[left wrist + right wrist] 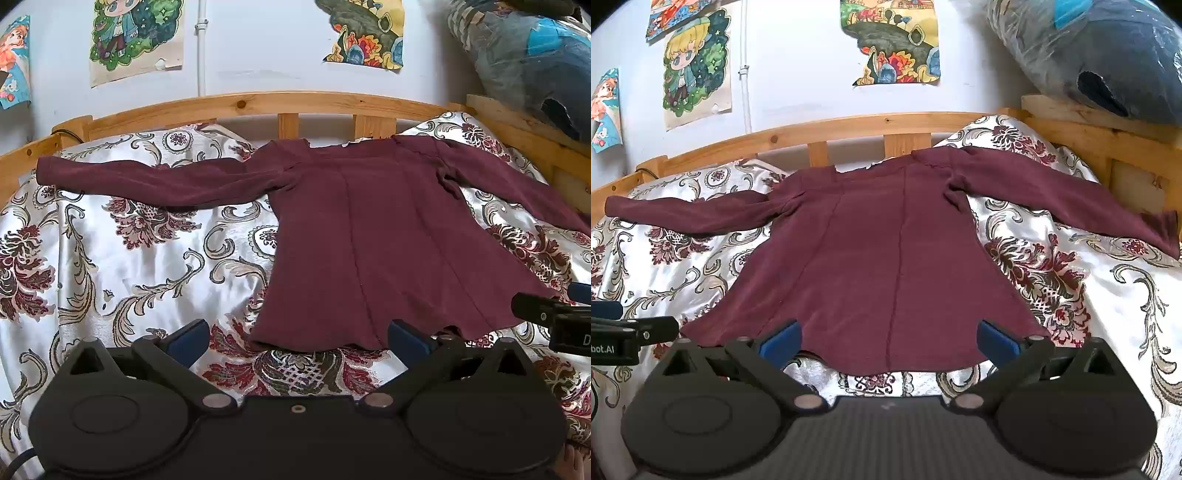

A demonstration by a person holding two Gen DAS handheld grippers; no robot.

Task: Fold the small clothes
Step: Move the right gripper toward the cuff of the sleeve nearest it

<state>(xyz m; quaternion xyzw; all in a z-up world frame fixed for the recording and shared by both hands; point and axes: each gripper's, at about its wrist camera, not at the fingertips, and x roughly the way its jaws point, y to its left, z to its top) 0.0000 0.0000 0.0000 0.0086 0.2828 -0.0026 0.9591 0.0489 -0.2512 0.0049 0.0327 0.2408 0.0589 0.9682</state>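
On patterned bedspread (1071,295), maroon top (886,240) flat; left tongs (299,339), right tongs (890,341) both agape.

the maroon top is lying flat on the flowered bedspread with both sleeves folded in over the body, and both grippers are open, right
Not quite. The maroon top does lie flat on the flowered bedspread, and the left gripper and right gripper are open, but the sleeves are not folded in: both stretch straight out to the sides, as the right wrist view shows.

Left claw (297,338) and right claw (888,338) side by side, jaws spread wide, empty.
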